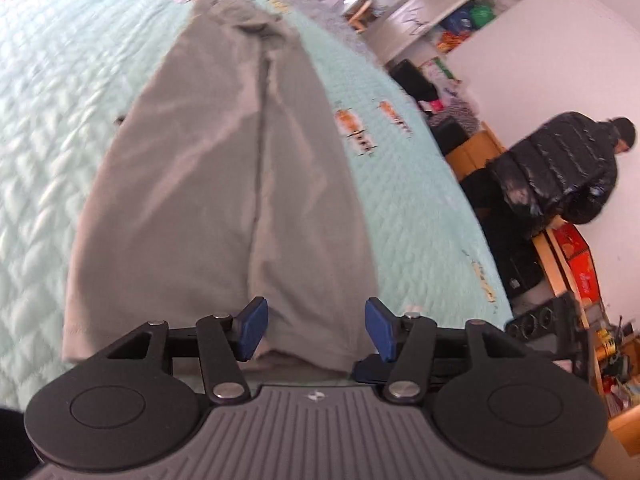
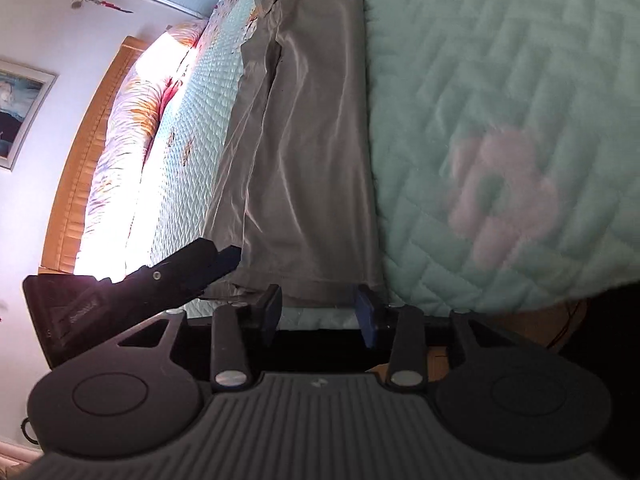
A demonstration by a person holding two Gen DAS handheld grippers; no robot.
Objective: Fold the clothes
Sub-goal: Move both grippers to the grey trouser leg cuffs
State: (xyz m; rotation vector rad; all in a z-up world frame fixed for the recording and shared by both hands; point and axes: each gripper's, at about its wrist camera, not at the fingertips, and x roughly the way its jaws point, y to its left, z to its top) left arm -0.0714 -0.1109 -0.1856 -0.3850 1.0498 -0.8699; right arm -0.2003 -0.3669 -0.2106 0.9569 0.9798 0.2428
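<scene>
We see the grey garment (image 1: 224,184) lying flat on the mint quilted bed cover (image 1: 48,128), folded lengthwise into a long strip with a centre seam running away from the left gripper (image 1: 316,330). Its near hem sits right ahead of that gripper, reaching in between the blue pads (image 1: 252,330), but the pads stand apart and do not press the cloth, so jaws partly open, holding nothing. In the left wrist view the other gripper's black body pokes in at the right, beside ours.

In the right wrist view the right gripper (image 2: 320,312) is also partly open, pads apart, nothing clamped. The same garment (image 2: 304,152) stretches straight ahead of it, near hem just in front of the fingertips; we cannot tell if it touches them. The left gripper (image 2: 224,258) shows at the left, tips at the garment's near left corner.

Far right of the left gripper, off the bed, a person in a dark puffer jacket (image 1: 560,168) sits by cluttered shelves (image 1: 448,24). Left of the right gripper, pillows (image 2: 128,128) and a wooden headboard (image 2: 80,152).
</scene>
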